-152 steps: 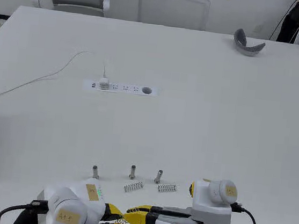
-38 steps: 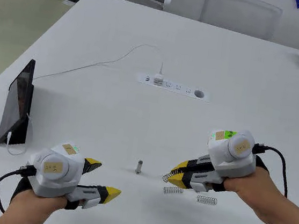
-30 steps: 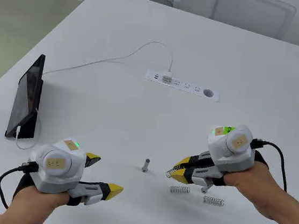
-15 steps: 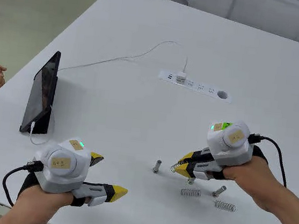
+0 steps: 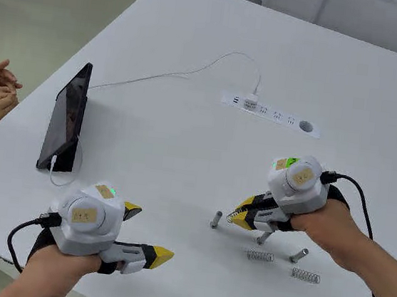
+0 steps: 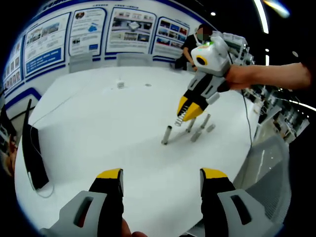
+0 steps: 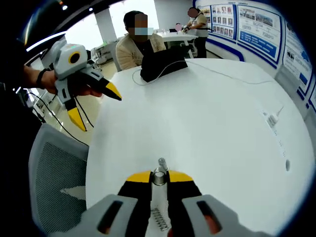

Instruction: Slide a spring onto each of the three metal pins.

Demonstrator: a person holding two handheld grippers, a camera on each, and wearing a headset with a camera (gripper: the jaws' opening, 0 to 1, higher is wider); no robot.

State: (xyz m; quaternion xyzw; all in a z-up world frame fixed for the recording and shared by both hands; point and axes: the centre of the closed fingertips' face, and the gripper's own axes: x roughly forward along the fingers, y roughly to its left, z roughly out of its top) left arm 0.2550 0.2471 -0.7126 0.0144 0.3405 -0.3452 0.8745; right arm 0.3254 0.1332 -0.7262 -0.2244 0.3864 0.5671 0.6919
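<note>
Well, my right gripper (image 5: 236, 217) sat right of centre in the head view, its jaws clamped on a spring (image 5: 232, 215). In the right gripper view that spring ran lengthwise between the jaws, its front coil poking out past the yellow tips. Just beyond the coil, an upright pin (image 5: 216, 219) stood on the white table (image 5: 183, 154), near the spring's end but not touching it. A second pin (image 5: 264, 237) showed just below my right gripper and a third pin (image 5: 299, 255) further toward the lower right; whether those two stood or leaned I could not tell. A loose spring (image 5: 260, 256) and another loose spring (image 5: 305, 275) lay beside them. My left gripper (image 5: 147, 234) hung at the lower left, well apart from the pins, jaws spread wide with nothing between them. A tablet (image 5: 66, 115) stood propped at the left.
</note>
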